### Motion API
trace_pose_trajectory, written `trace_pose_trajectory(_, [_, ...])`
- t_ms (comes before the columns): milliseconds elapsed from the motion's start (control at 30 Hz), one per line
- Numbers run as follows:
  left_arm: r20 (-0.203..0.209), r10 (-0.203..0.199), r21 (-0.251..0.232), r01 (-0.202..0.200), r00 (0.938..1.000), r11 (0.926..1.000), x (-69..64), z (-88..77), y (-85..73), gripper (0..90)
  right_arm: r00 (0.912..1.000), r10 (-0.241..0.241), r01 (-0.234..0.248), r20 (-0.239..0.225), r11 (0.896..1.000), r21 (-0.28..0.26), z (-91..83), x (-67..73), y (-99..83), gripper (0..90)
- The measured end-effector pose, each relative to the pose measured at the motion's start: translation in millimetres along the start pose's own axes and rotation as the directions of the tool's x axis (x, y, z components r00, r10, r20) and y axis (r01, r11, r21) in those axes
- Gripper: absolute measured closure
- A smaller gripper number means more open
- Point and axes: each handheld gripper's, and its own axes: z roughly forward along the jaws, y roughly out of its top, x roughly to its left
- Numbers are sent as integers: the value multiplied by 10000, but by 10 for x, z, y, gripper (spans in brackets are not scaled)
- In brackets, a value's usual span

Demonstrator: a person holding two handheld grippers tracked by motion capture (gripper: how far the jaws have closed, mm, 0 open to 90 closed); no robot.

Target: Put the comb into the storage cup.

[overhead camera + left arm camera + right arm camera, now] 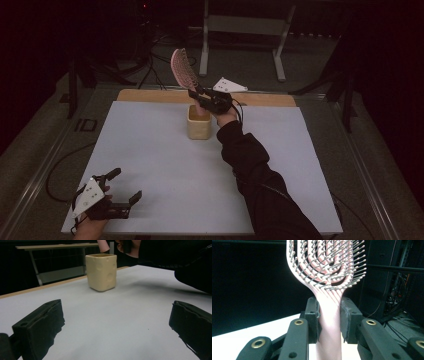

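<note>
The table (165,165) is a broad pale sheet with a wooden strip along its far edge, and near the middle of that far side stands a cream square cup (198,122). Above the cup the right gripper (204,98) holds a pink hairbrush (182,70) by its handle, bristle head up and leaning away to the left, the handle's lower end just over or just inside the cup's mouth; I cannot tell which. The left gripper (125,186) rests low at the near left corner, jaws wide apart with nothing between them.

My guess is that the brush is going into or coming out of the cup. The main risk is the light cup tipping or sliding if the handle catches its rim on a slanted path. The brush is top-heavy and gripped only on its narrow neck, so it might also pivot in the jaws.

The right gripper view shows the grip itself: both black pads pressed on the neck below the bristles (329,262). The left gripper view shows the cup (101,272) side-on, dimpled like cheese, standing flat, with the handle end (103,245) above its rim
</note>
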Motion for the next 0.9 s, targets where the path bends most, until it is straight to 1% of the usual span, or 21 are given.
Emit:
trace_pose_trajectory(33, [3, -3, 5, 3, 10000, 10000, 0, 1, -1, 0, 10000, 0, 0, 0, 10000, 0, 0, 0, 0, 709])
trace_pose_trajectory(67, [1, -10, 7, 10, 10000, 10000, -1, 2, -2, 0, 10000, 63, -63, -26, 10000, 11, 3, -8, -22, 710])
trace_pose_trajectory(133, [2, -4, 10, 4, 10000, 10000, 0, 1, -2, 0, 10000, 32, -32, 11, 9999, 103, 8, -21, -65, 709])
trace_pose_trajectory(167, [-2, 5, 4, -5, 10000, 10000, 1, 1, -2, 0, 9999, 126, -126, -4, 9999, 108, 12, -28, -111, 709])
trace_pose_trajectory(233, [10, -17, 1, 17, 10000, 10000, 2, -1, -2, 0, 9999, 111, -111, -2, 9999, 124, 12, -32, -126, 709])
trace_pose_trajectory(333, [24, -23, 9, 23, 10000, 10000, 0, -1, -2, 0, 9998, 208, -206, -68, 9996, 208, 15, -42, -207, 709])
trace_pose_trajectory(400, [27, 4, 13, -4, 10000, 10000, -3, -1, -2, 0, 9997, 233, -232, -56, 9994, 241, 18, -39, -224, 709])
trace_pose_trajectory(567, [41, -37, 4, 37, 10000, 10000, -1, 0, -3, 0, 9996, 225, -218, -152, 9988, 437, 24, -34, -297, 709])
trace_pose_trajectory(733, [47, -30, 43, 29, 10000, 10000, -3, 5, -6, 0, 9996, 125, -105, -264, 9973, 725, 22, -40, -337, 707])
trace_pose_trajectory(900, [57, -56, 34, 56, 10000, 10000, -2, 6, -7, 0, 9996, 68, -45, -260, 9961, 881, 22, -48, -359, 707])
